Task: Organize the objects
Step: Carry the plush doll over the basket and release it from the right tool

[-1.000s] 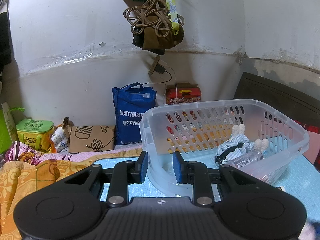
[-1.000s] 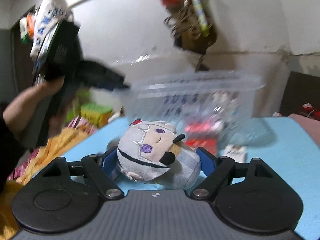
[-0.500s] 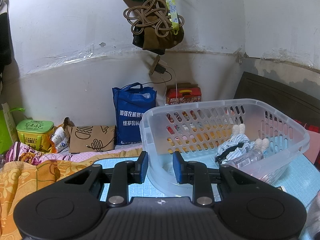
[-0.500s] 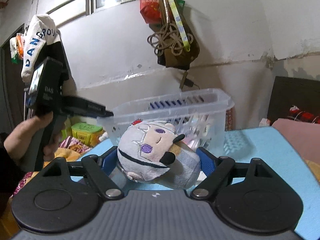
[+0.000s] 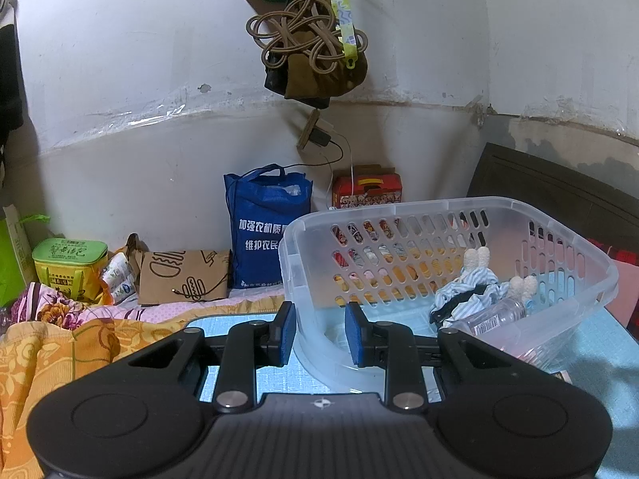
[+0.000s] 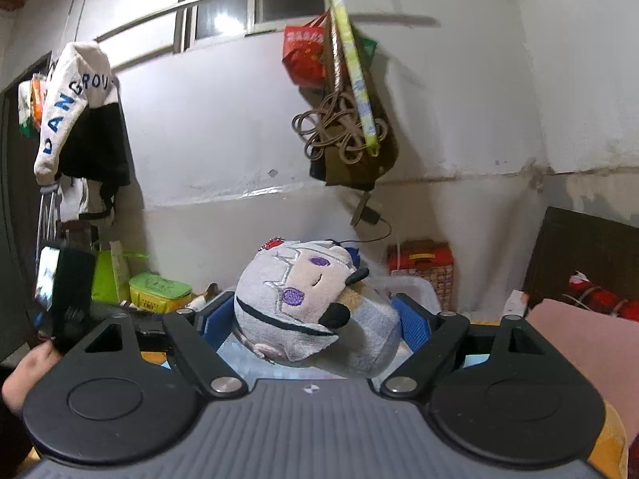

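A clear plastic basket [image 5: 567,239] stands on the blue mat. Inside lie a striped cloth toy [image 5: 467,291] and a plastic bottle [image 5: 493,317]. My left gripper [image 5: 320,333] straddles the basket's near left wall, blue pads either side of it with a gap, so it looks open. My right gripper [image 6: 309,319] is shut on a grey plush toy [image 6: 315,303] with purple eyes and holds it raised. The basket's rim [image 6: 411,285] barely shows behind the plush in the right wrist view.
A blue shopping bag [image 5: 265,227], a red box [image 5: 367,189], a cardboard bag [image 5: 183,275] and a green tin [image 5: 70,261] line the wall. Orange bedding [image 5: 52,355] lies left. Ropes and bags [image 5: 311,44] hang above. A dark headboard [image 5: 559,195] stands right.
My right gripper has lifted the plush and moved in toward the basket, which has sunk from mid-frame to behind the plush. The left gripper and basket have stayed still.
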Available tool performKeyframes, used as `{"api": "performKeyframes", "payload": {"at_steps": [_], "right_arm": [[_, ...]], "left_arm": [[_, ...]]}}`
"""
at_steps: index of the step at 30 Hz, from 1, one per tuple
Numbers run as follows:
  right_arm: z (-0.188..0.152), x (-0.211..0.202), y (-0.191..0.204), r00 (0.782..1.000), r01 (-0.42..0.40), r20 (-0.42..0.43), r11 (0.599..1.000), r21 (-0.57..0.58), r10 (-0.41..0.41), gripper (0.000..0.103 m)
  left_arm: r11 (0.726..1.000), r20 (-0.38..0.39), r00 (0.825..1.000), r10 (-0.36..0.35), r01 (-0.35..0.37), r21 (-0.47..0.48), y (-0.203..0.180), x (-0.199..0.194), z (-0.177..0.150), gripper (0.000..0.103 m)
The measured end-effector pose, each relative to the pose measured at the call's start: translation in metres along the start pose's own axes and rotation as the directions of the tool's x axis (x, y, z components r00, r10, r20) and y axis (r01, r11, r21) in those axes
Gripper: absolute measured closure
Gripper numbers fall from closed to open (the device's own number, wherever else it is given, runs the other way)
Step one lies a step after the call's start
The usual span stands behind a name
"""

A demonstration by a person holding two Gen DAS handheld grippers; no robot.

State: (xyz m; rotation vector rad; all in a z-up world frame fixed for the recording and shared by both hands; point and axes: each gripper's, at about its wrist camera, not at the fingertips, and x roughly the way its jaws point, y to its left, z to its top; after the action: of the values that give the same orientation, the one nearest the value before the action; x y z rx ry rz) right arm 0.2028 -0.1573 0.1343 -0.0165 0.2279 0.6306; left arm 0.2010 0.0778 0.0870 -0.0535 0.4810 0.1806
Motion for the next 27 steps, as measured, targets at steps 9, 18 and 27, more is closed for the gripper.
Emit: {"api": "performKeyframes", "payload": {"at_steps": [9, 18, 27], "right_arm": [[0.025, 0.137, 0.002, 0.938, 0.01, -0.344, 0.995, -0.101, -0.044, 0.017], [0.007, 0.154, -0.026, 0.887, 0.117, -0.434, 0.986, -0.122, -0.159, 0.011], [0.013, 0.124, -0.03, 0.936, 0.181, -0.286, 0.977, -0.109, -0.205, 0.0]], "left_arm": [[1.0, -0.001, 1.0, -0.008, 0.008, -0.004, -0.001, 0.0, 0.002, 0.072], [1.0, -0.002, 1.0, -0.015, 0.015, -0.007, 0.003, 0.001, 0.002, 0.072], [1.0, -0.006, 1.0, -0.022, 0.022, -0.001, 0.006, 0.002, 0.002, 0.071]]}}
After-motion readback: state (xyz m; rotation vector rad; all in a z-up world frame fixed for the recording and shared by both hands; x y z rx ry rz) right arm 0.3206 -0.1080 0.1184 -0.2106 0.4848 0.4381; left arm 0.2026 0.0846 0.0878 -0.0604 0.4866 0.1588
